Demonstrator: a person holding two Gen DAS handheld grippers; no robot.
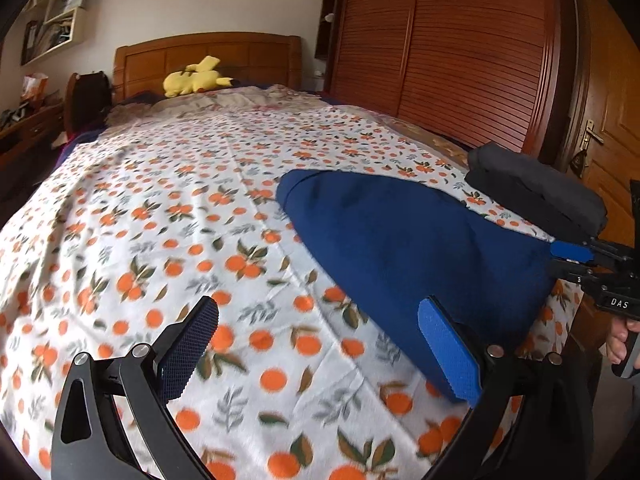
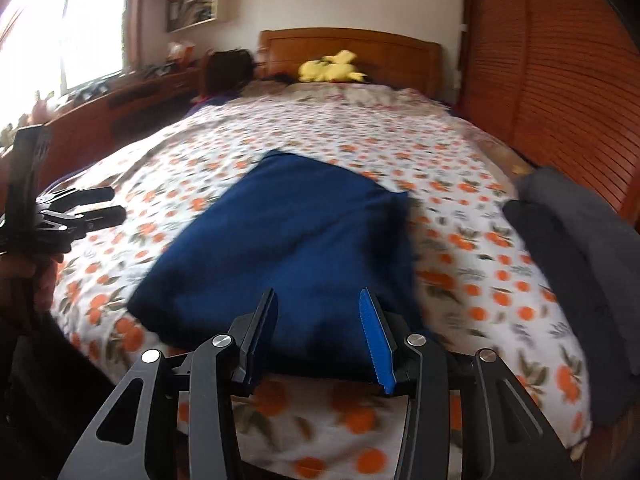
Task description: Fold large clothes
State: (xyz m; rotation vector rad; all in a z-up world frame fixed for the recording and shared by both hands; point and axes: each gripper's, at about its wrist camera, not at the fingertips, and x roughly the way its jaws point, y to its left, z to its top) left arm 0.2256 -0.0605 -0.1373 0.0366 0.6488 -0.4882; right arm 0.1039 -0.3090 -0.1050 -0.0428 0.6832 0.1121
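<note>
A folded dark blue garment (image 1: 404,240) lies on the orange-print bed sheet (image 1: 180,220), near the bed's right front corner; it also shows in the right wrist view (image 2: 288,248). My left gripper (image 1: 316,348) is open and empty, just left of the garment's near edge. My right gripper (image 2: 316,336) is open, its jaws either side of the garment's near edge, not clamped. It also shows in the left wrist view (image 1: 572,254) at the garment's right edge.
A folded dark grey garment (image 2: 576,248) lies at the bed's right edge. A yellow plush toy (image 1: 196,78) sits by the wooden headboard (image 1: 208,52). A slatted wooden wardrobe (image 1: 448,48) stands right of the bed, a desk (image 2: 120,100) left.
</note>
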